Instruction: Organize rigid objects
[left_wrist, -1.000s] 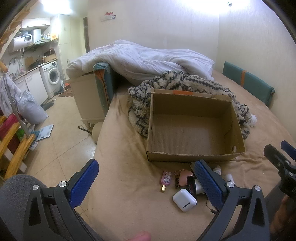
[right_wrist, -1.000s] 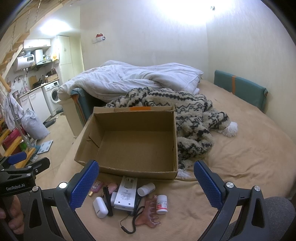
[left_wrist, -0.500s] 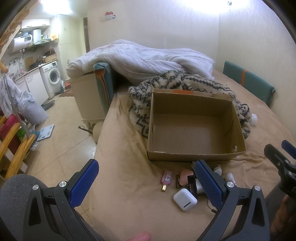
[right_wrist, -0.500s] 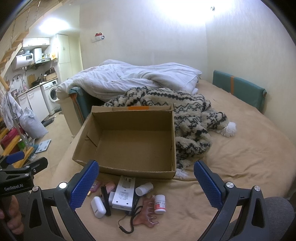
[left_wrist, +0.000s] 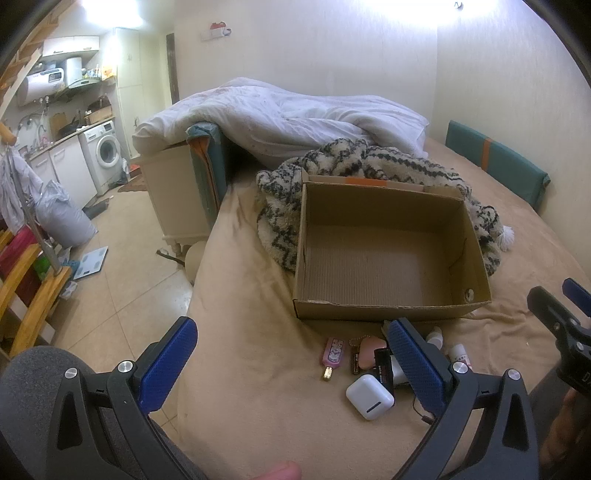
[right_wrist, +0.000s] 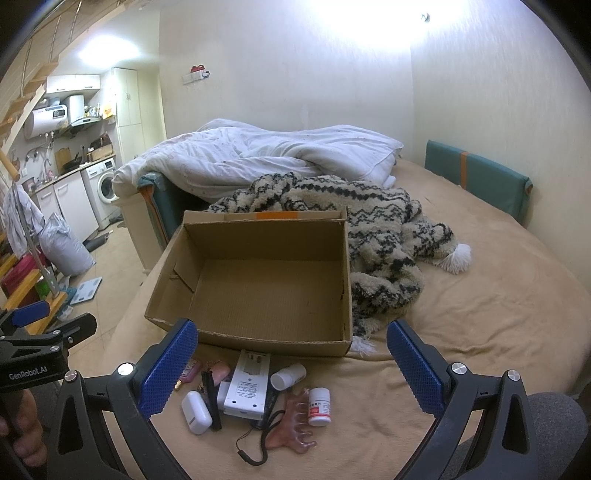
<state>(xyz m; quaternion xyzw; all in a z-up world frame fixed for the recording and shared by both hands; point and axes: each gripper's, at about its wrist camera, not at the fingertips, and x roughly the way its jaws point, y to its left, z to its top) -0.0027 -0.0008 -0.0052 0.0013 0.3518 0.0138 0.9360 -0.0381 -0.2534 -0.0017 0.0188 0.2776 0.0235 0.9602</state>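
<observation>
You are holding the left gripper (left_wrist: 291, 362) and the right gripper (right_wrist: 291, 363) above the near edge of the bed (right_wrist: 480, 314), each with its jaws standing wide and gripping nothing. The box (right_wrist: 258, 284) is sitting open and empty on the bed, its far side touching the blanket (right_wrist: 380, 240). The small items are lying in a cluster just in front of the box's near wall: a white case (right_wrist: 195, 411), a black stick (right_wrist: 211, 398), a white remote (right_wrist: 248, 387), a pill bottle (right_wrist: 319, 406) standing upright, a second bottle (right_wrist: 288, 376) lying on its side, a pink comb (right_wrist: 295, 432) and a pink tag (left_wrist: 333, 350). In the left view your right gripper (left_wrist: 565, 325) is showing at the right edge; in the right view your left hand (right_wrist: 22, 424) is gripping its handle at the left edge. A duvet (right_wrist: 258, 158) is lying heaped behind the blanket.
</observation>
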